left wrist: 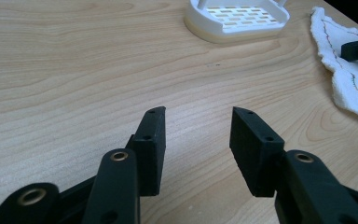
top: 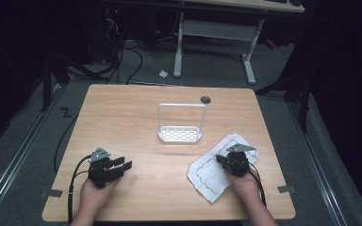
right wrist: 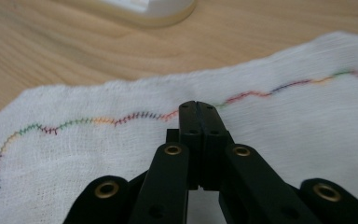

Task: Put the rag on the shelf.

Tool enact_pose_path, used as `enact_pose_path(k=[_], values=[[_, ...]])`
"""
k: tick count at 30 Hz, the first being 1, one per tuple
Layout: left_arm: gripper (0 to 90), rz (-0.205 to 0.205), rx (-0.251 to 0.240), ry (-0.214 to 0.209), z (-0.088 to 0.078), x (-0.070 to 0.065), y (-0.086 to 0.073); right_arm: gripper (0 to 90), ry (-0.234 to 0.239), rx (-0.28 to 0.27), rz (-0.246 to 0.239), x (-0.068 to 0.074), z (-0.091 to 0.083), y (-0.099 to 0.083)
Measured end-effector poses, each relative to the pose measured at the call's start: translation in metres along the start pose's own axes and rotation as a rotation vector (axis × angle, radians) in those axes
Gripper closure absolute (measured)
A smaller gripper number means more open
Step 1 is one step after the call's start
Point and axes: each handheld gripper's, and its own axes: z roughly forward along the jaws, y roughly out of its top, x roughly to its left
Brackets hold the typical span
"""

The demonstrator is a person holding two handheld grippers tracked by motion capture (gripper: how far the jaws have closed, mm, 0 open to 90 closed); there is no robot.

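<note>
left gripper [left wrist: 196, 126] open over table [left wrist: 74, 70]; right gripper [right wrist: 199, 106] closed above cloth [right wrist: 284, 130]

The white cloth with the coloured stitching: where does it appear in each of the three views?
High view: the white cloth lies at lower right on the table, under the right gripper.
Left gripper view: it shows at the right edge, past the open left gripper.
Right gripper view: it spreads across the middle and bottom, under the closed fingers.
Shared landmark: the white slotted tray, beyond the cloth.
</note>
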Motion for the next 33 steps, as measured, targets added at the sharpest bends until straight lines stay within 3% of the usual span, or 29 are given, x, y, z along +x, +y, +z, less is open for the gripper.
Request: enact_pose_path(k=[3, 4, 9, 11, 12, 13, 15, 16, 17, 18, 19, 20, 21, 23, 26, 29, 31, 33], values=[[55.9, 0.006, 0.005, -0.004, -0.001, -0.002, -0.001, 90.0, 0.029, 0.009, -0.004, 0.005, -0.001, 0.000], [56.2, 0.010, 0.006, -0.005, 0.000, -0.003, -0.001, 90.0, 0.053, 0.000, -0.034, 0.014, -0.001, -0.003], [56.5, 0.026, 0.017, -0.024, 0.006, -0.016, -0.001, 90.0, 0.119, 0.007, -0.075, 0.034, 0.000, -0.005], [56.5, 0.050, 0.034, -0.041, 0.012, -0.024, -0.001, 90.0, 0.178, 0.015, -0.101, 0.056, 0.001, -0.006], [56.5, 0.062, 0.039, -0.044, 0.014, -0.028, -0.002, 90.0, 0.178, 0.015, -0.101, 0.056, 0.001, -0.006], [56.5, 0.082, 0.048, -0.053, 0.017, -0.034, -0.002, 90.0, 0.219, 0.016, -0.135, 0.071, 0.003, -0.006], [56.6, 0.099, 0.054, -0.069, 0.021, -0.043, -0.003, 90.0, 0.233, 0.019, -0.151, 0.077, 0.003, -0.007], [56.6, 0.109, 0.058, -0.077, 0.023, -0.047, -0.003, 90.0, 0.266, 0.027, -0.193, 0.093, 0.004, -0.007], [56.6, 0.119, 0.062, -0.084, 0.025, -0.052, -0.004, 90.0, 0.266, 0.027, -0.193, 0.093, 0.004, -0.007], [56.6, 0.139, 0.071, -0.099, 0.029, -0.059, -0.005, 90.0, 0.306, 0.036, -0.230, 0.111, 0.005, -0.007], [56.6, 0.139, 0.071, -0.099, 0.029, -0.059, -0.005, 90.0, 0.306, 0.036, -0.230, 0.111, 0.005, -0.007], [56.5, 0.145, 0.072, -0.107, 0.030, -0.063, -0.005, 90.0, 0.332, 0.038, -0.261, 0.123, 0.007, -0.007], [56.5, 0.155, 0.075, -0.112, 0.032, -0.067, -0.006, 90.0, 0.332, 0.038, -0.261, 0.123, 0.007, -0.007], [56.5, 0.167, 0.080, -0.124, 0.035, -0.072, -0.007, 90.0, 0.362, 0.044, -0.304, 0.139, 0.008, -0.006], [56.5, 0.205, 0.097, -0.130, 0.041, -0.083, -0.009, 90.0, 0.367, 0.044, -0.336, 0.146, 0.008, -0.005], [56.3, 0.225, 0.109, -0.144, 0.045, -0.089, -0.010, 90.0, 0.356, 0.027, -0.335, 0.144, 0.004, -0.003], [56.3, 0.233, 0.117, -0.159, 0.051, -0.093, -0.010, 90.0, 0.339, -0.004, -0.309, 0.134, -0.003, 0.000], [56.3, 0.247, 0.116, -0.162, 0.055, -0.096, -0.008, 90.0, 0.293, -0.026, -0.284, 0.120, -0.009, 0.000]])
